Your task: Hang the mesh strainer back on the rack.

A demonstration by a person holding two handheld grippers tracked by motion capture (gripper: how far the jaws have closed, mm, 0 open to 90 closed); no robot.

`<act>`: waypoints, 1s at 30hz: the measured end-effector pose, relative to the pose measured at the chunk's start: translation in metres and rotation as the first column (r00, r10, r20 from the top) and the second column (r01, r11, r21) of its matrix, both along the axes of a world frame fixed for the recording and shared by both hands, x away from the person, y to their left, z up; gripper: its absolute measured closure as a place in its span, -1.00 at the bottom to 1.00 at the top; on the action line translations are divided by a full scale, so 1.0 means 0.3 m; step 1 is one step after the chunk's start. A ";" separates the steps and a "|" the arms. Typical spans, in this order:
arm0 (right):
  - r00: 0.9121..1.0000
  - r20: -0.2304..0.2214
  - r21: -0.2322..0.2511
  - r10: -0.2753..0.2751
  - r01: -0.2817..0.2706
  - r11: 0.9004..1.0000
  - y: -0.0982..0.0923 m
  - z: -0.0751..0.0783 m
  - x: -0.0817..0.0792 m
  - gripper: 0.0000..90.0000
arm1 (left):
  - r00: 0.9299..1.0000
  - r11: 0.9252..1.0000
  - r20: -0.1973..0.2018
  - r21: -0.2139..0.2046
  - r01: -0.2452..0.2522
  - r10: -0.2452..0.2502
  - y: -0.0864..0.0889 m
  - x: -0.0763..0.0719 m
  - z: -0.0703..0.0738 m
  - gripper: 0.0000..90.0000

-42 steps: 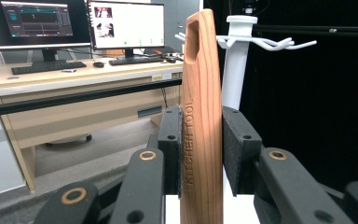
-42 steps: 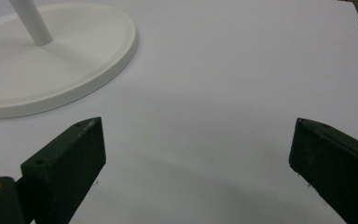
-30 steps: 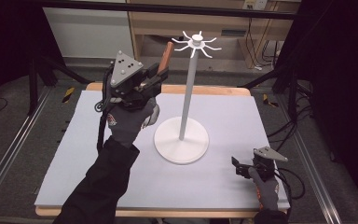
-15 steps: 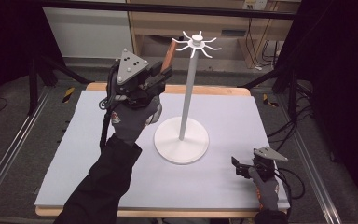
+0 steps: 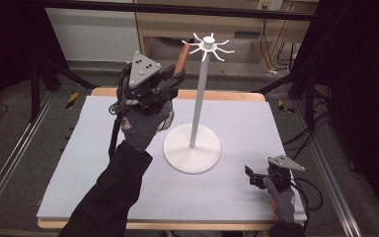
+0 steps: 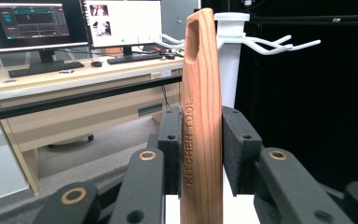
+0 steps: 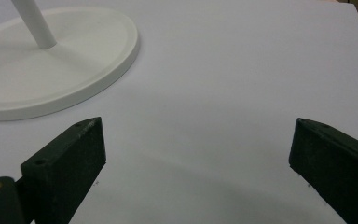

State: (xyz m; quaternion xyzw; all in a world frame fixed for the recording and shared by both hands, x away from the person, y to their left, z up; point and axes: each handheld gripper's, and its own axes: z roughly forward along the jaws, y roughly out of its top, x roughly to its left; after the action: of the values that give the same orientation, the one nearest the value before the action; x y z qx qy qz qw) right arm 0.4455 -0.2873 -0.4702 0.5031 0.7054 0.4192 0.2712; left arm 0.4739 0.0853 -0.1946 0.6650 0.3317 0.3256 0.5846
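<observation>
A pale lavender-grey mat [image 5: 103,148] is spread over the wooden table [image 5: 217,95], and pretty much in the middle of it a white hook stand [image 5: 192,148] is parked on its round base, pole going straight up to a ring of curved hooks [image 5: 212,47] at the top. The left gripper [image 5: 170,86] is held up high beside the pole, just left of the hooks, by a gloved hand [image 5: 140,126]. A wooden kitchen tool handle [image 6: 200,116] is clamped upright between its jaws, stamped "KITCHEN TOOL", with the slotted hanging hole [image 6: 192,39] seen right up near the hooks but not on one. The right gripper [image 5: 256,177] is kept low at the mat's near right corner, jaws spread wide with nothing between them, just bare mat, well apart from the stand's base [image 7: 51,70].
</observation>
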 end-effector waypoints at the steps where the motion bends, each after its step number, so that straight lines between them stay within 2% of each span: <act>1: 1.000 0.000 0.000 0.000 0.000 1.000 0.000 0.000 0.000 -0.91 | 1.000 1.000 0.000 0.000 0.000 0.000 0.000 0.000 0.000 0.56; 15: 1.000 -0.002 -0.001 0.001 -0.001 1.000 0.000 0.000 0.000 -0.91 | 1.000 1.000 0.002 0.001 0.001 -0.001 -0.017 0.008 -0.004 0.57; 25: 1.000 -0.003 0.000 0.000 0.000 1.000 0.000 -0.001 0.001 -0.91 | 1.000 1.000 0.016 0.023 -0.017 0.017 -0.019 0.004 0.014 0.57; 30: 1.000 -0.003 0.003 0.001 -0.001 1.000 0.000 0.000 0.000 -0.91 | 1.000 0.999 0.007 0.035 -0.018 0.018 -0.033 0.009 0.012 0.57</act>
State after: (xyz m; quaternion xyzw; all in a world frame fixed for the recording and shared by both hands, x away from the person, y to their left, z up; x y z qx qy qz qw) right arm 0.4453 -0.2874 -0.4703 0.5036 0.7055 0.4196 0.2695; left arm 0.4766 0.0756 -0.1908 0.6712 0.3301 0.3388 0.5708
